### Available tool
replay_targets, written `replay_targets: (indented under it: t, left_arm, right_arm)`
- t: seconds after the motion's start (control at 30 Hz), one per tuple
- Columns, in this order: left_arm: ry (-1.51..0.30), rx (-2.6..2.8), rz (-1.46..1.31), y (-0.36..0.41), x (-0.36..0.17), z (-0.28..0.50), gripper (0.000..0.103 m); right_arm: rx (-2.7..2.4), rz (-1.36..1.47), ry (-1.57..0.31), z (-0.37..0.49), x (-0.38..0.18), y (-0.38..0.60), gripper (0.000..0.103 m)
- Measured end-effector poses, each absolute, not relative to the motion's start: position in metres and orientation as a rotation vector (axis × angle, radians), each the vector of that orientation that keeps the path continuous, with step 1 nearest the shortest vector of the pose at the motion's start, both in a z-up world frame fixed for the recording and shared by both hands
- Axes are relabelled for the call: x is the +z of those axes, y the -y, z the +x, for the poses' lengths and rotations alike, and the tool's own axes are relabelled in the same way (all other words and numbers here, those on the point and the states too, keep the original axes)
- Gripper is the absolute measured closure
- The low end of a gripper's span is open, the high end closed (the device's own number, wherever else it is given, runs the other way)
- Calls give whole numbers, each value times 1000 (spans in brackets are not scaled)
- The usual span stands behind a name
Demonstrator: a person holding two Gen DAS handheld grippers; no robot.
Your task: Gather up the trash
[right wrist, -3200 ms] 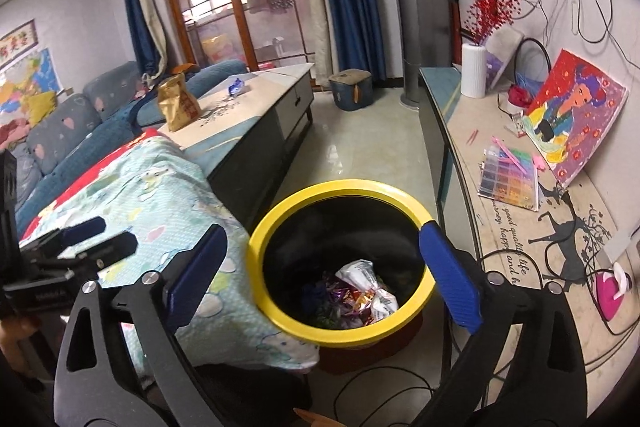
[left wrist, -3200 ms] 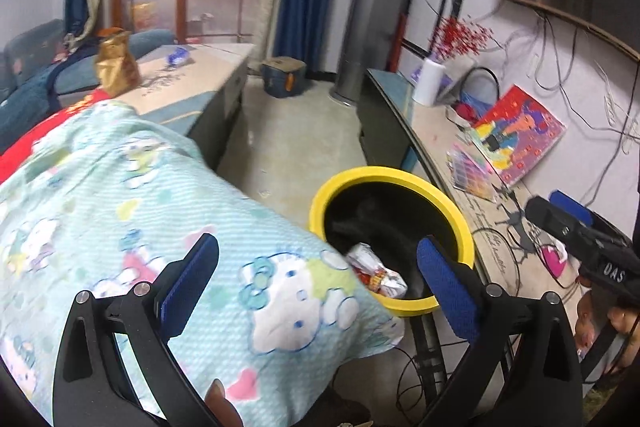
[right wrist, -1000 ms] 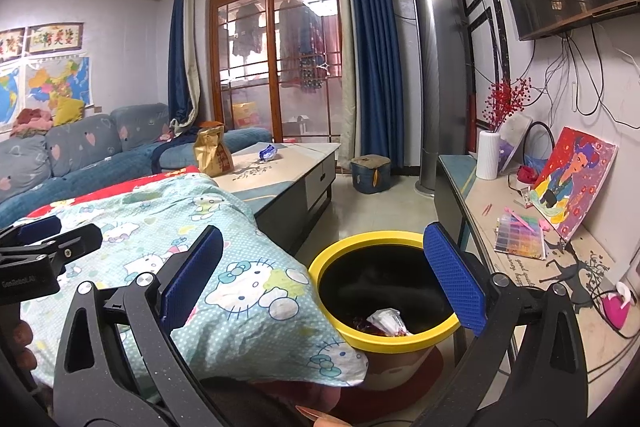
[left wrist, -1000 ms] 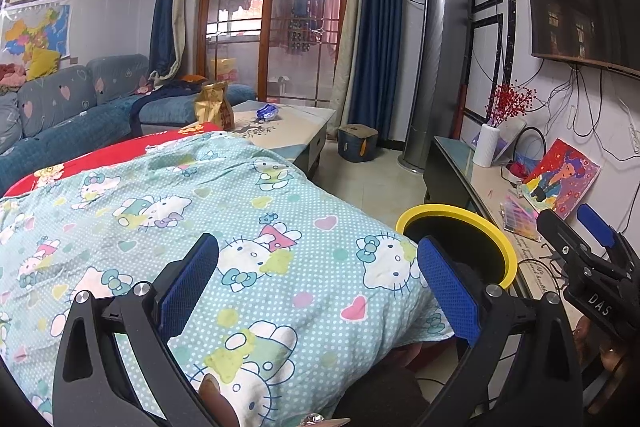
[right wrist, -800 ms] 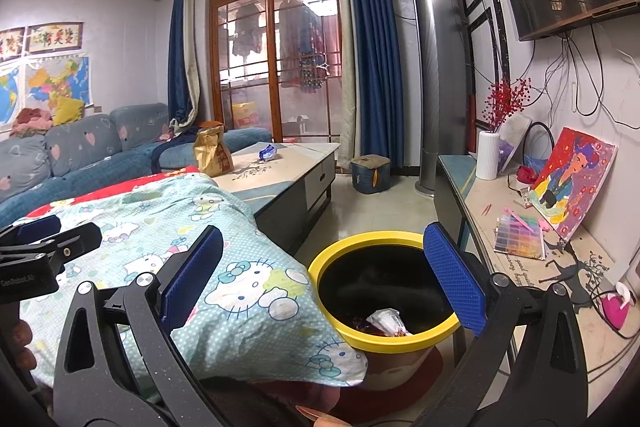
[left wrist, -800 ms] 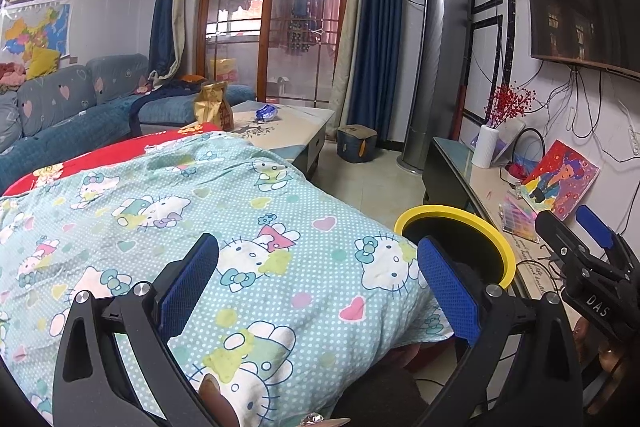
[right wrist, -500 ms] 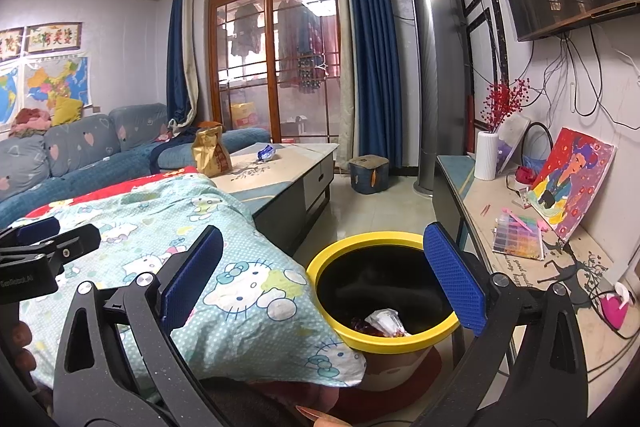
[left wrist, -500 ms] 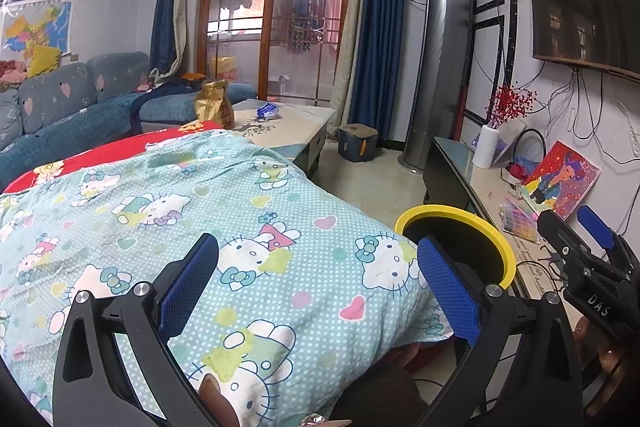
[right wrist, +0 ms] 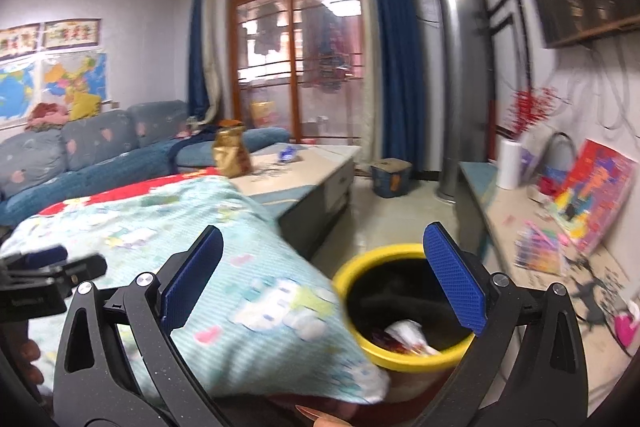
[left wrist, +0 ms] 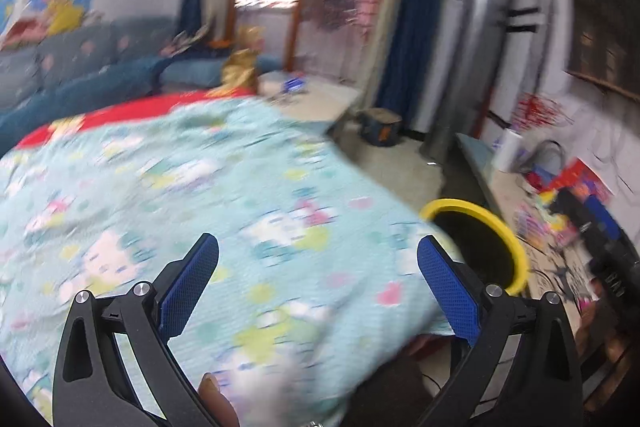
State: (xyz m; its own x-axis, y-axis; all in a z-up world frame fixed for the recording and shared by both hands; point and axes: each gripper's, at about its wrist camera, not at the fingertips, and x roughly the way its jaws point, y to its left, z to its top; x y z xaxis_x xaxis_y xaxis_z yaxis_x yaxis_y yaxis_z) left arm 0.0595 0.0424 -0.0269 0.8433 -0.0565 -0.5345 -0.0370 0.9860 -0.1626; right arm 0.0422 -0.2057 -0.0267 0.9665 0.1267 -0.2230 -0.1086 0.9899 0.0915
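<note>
A yellow-rimmed black bin (right wrist: 384,255) stands on the floor low in the right wrist view, with crumpled wrappers (right wrist: 404,333) inside. In the blurred left wrist view the bin (left wrist: 504,227) sits at the right, partly behind the quilt. My left gripper (left wrist: 318,283) is open over the pale blue cartoon quilt (left wrist: 200,195), nothing between its blue pads. My right gripper (right wrist: 324,275) is open too and empty, above the quilt's edge and the bin. A gold snack bag (right wrist: 231,151) and a small blue wrapper (right wrist: 288,155) lie on the far coffee table (right wrist: 304,167).
A blue sofa (right wrist: 100,151) runs along the left wall. A low TV bench (right wrist: 516,227) at the right holds a paper roll (right wrist: 509,163), a colourful painting (right wrist: 596,191) and cables. A small box (right wrist: 390,177) and a tall silver air conditioner (right wrist: 460,83) stand by the glass doors.
Both views have swung since half a second ago and are now motion-blurred; the left wrist view tilted down and left. Both grippers remain open and empty.
</note>
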Motion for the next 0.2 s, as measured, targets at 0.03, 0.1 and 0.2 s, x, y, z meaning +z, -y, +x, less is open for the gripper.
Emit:
replay_targets:
  t: [0.03, 0.1, 0.2]
  left_arm:
    - [-587, 43, -191, -62, -30, 59, 6]
    - [-625, 188, -231, -112, -39, 53, 6]
    - [-656, 431, -279, -191, -53, 30, 6]
  right_arm:
    - [164, 79, -239, 50, -21, 195, 11]
    - [245, 80, -266, 64, -12, 170, 11]
    - [422, 51, -376, 93, 1, 108, 11]
